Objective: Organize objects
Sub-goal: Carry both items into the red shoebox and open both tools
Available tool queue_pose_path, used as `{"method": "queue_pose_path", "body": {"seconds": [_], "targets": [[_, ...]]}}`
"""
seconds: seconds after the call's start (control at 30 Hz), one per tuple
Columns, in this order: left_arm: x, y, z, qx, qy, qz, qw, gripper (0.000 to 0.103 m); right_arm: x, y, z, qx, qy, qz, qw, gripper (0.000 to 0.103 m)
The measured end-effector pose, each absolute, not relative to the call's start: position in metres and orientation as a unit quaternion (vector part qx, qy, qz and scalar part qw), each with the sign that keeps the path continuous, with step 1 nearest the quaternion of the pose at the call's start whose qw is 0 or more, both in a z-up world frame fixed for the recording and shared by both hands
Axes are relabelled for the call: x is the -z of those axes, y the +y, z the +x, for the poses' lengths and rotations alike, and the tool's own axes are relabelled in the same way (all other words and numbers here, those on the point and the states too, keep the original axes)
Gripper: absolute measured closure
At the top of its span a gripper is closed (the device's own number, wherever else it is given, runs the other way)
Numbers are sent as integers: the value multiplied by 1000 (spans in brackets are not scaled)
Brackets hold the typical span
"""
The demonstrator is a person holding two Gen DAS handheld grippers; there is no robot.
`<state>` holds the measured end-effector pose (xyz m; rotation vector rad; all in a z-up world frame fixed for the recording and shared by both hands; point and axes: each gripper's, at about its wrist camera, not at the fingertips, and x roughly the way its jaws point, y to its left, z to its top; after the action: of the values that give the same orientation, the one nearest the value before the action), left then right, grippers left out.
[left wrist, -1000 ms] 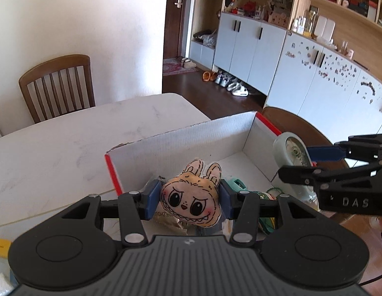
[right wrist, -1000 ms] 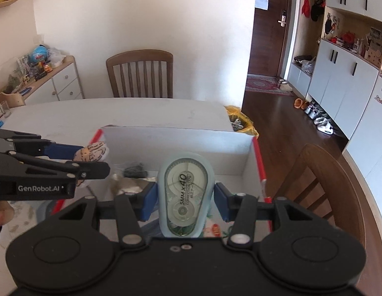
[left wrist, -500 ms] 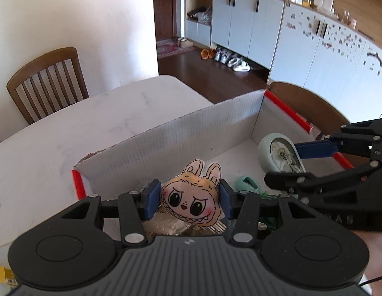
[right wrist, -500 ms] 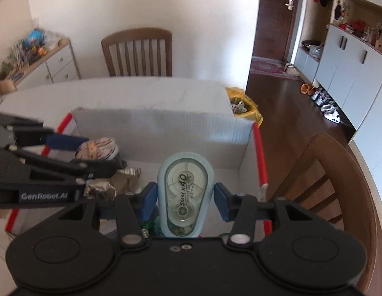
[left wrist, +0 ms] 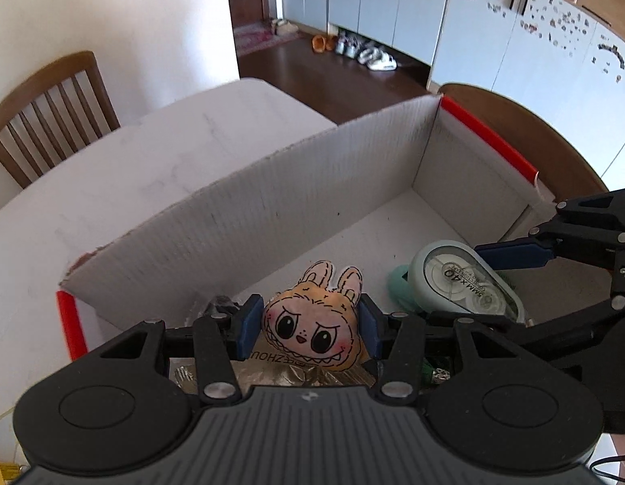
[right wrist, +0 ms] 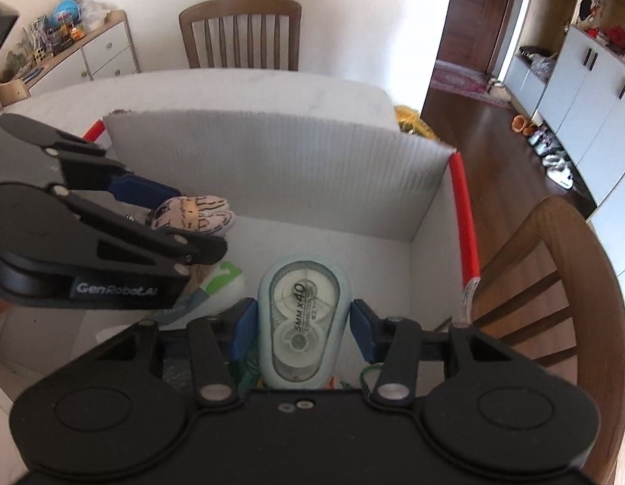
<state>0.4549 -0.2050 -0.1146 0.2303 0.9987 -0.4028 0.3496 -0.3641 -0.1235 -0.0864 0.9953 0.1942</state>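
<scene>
My left gripper (left wrist: 310, 329) is shut on a small tan plush monster head with rabbit ears (left wrist: 312, 323), held inside a white cardboard box with red edges (left wrist: 272, 218). My right gripper (right wrist: 302, 323) holds a pale blue correction tape dispenser (right wrist: 302, 323); its jaws look slightly parted around it. Both hang low over the box floor, side by side. The dispenser (left wrist: 461, 279) and right gripper show at the right of the left wrist view. The plush (right wrist: 191, 212) and left gripper (right wrist: 179, 222) show at the left of the right wrist view.
Foil wrappers (left wrist: 272, 376), a mint green item (left wrist: 397, 283) and other small things lie on the box floor. The box stands on a white table (left wrist: 110, 169). Wooden chairs (right wrist: 239, 32) stand at the table's far side and right side (right wrist: 554, 283).
Both grippers have moved forward and down into the box with their objects. The right jaws look a little wider around the dispenser than before.
</scene>
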Motion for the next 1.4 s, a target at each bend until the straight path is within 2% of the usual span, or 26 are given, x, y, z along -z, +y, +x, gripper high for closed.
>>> {"method": "queue_pose_path", "body": {"seconds": [0.63, 0.7, 0.9, 1.1, 1.17, 1.4], "targets": [[123, -210, 465, 194, 504, 99, 836, 54, 130, -366, 352, -97, 495, -52, 862, 51], [122, -211, 465, 195, 503, 101, 836, 52, 128, -366, 351, -95, 494, -52, 863, 51], [115, -208, 460, 192, 492, 103, 843, 39, 123, -365, 347, -96, 492, -57, 863, 44], [104, -204, 450, 195, 481, 96, 850, 37, 112, -364, 343, -84, 481, -54, 871, 41], [98, -201, 447, 196, 474, 90, 853, 34, 108, -366, 341, -80, 476, -52, 874, 40], [80, -195, 432, 197, 454, 82, 865, 33, 91, -364, 328, -80, 461, -51, 882, 35]]}}
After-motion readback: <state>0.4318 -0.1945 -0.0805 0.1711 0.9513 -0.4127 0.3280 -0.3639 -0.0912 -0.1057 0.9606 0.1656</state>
